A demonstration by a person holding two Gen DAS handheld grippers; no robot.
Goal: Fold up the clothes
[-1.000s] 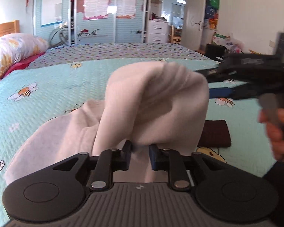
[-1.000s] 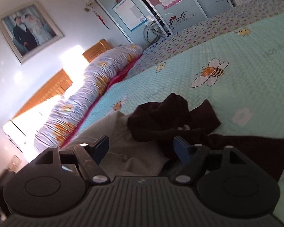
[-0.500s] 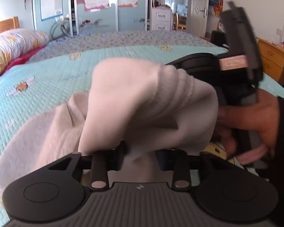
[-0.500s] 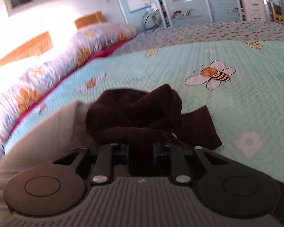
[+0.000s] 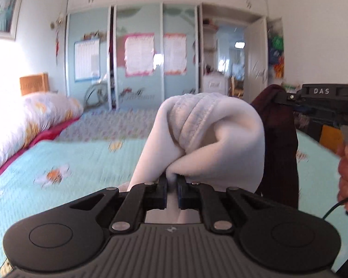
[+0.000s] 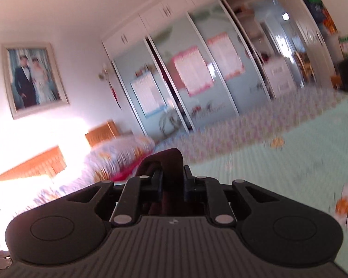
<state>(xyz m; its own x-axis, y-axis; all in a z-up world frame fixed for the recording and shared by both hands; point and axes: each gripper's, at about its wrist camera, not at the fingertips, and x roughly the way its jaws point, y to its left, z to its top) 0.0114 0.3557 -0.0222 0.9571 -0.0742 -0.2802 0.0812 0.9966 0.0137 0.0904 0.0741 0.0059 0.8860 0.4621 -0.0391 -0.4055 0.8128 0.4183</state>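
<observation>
My left gripper point(image 5: 172, 185) is shut on a bunched white garment point(image 5: 211, 136) and holds it up above the bed. The cloth drapes over the fingers and hangs down. My right gripper point(image 6: 172, 183) is shut on a dark maroon garment point(image 6: 167, 162), which bulges up between its fingers. In the left wrist view the right gripper point(image 5: 290, 102) shows at the right, level with the white cloth, and the maroon garment point(image 5: 278, 143) hangs down from it beside the white one.
A light blue quilted bed cover point(image 5: 81, 162) with bee and flower prints lies below. A floral pillow point(image 5: 23, 120) and wooden headboard point(image 5: 33, 83) are at the left. Mirrored wardrobe doors point(image 5: 139, 64) stand behind the bed. A doorway point(image 5: 232, 64) is at the right.
The right gripper closed on the maroon garment. Both grippers have risen off the bed with their garments, so both views now look across the room rather than down.
</observation>
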